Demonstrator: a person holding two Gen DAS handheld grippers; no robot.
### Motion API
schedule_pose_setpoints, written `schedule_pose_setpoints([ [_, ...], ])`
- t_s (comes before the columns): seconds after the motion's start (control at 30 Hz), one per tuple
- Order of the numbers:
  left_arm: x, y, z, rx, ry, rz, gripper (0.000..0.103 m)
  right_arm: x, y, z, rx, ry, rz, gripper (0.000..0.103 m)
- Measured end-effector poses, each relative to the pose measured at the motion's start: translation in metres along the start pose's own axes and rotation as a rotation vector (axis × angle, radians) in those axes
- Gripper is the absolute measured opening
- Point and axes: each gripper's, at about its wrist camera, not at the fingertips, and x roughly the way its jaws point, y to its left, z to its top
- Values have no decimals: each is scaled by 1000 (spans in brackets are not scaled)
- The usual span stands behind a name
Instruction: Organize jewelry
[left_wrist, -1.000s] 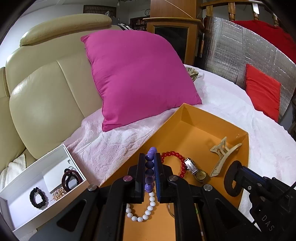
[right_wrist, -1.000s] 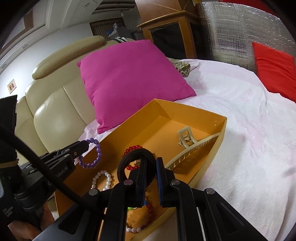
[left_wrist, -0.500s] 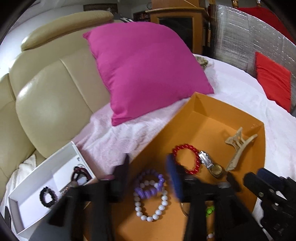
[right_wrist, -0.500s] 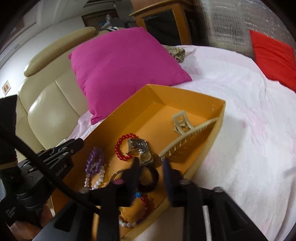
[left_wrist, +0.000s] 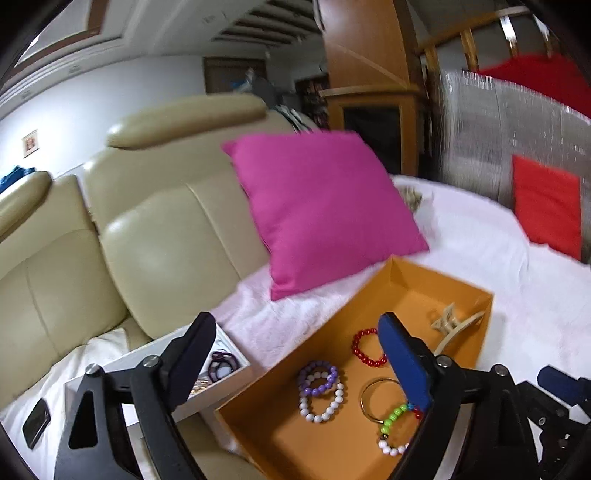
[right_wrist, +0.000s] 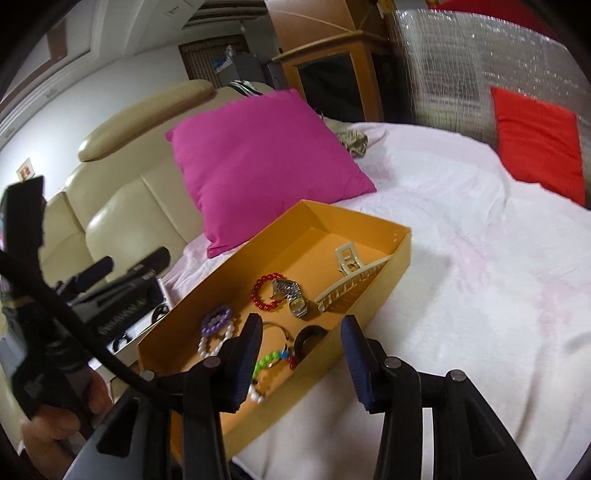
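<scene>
Left gripper (left_wrist: 295, 354) fingers spread wide and opening, nothing between the pads, hovering above the box edge. Right gripper (right_wrist: 301, 349) fingers apart too, opening a bit, empty, above the near wall of the orange box (right_wrist: 402, 243).

Left to right: black phone (left_wrist: 36, 422) on the white cover, white box (left_wrist: 236, 363) with dark hair ties (left_wrist: 222, 363), then the orange box on the pink-white blanket (right_wrist: 480, 277). Inside it: purple bead bracelet (left_wrist: 318, 377) lying partly on the white bead bracelet (left_wrist: 320, 405), red bead bracelet (right_wrist: 264, 292), gold ring bangle (left_wrist: 375, 400), green and multicolour bead bracelet (left_wrist: 393, 424), silver watch (right_wrist: 293, 295), black band (right_wrist: 310, 338), beige hair claw (right_wrist: 349, 260) and long comb clip (right_wrist: 351, 286) at the far right end.

Magenta pillow (right_wrist: 266, 166) leans on the cream sofa (left_wrist: 147, 236) behind the box; red cushion (right_wrist: 539, 144) far right. Left gripper's blue finger hides part of the bangle.
</scene>
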Motion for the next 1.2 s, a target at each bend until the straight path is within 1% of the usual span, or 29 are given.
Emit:
schedule_pose_setpoints([
  [0.13,-50,19,5,-15,-86,63,92,-38,7,-8,-7,-31,24,49],
  [0.23,-79,31,5,-28,-117,72,93,-64,16,-13,-11,-62,52,50],
  [0.4,-109,41,4,-9,-134,41,94,-101,29,-22,-19,-103,77,52],
  [0.53,-130,41,3,-4,-136,11,94,-119,39,-31,-51,-125,68,55],
  [0.77,-141,39,4,7,-146,13,95,-125,48,-41,-74,-119,67,55],
  [1.03,-135,39,2,9,-128,41,95,-119,49,-38,-69,-121,84,55],
  [1.2,-128,38,1,11,-114,37,95,-112,49,-38,-68,-110,81,55],
])
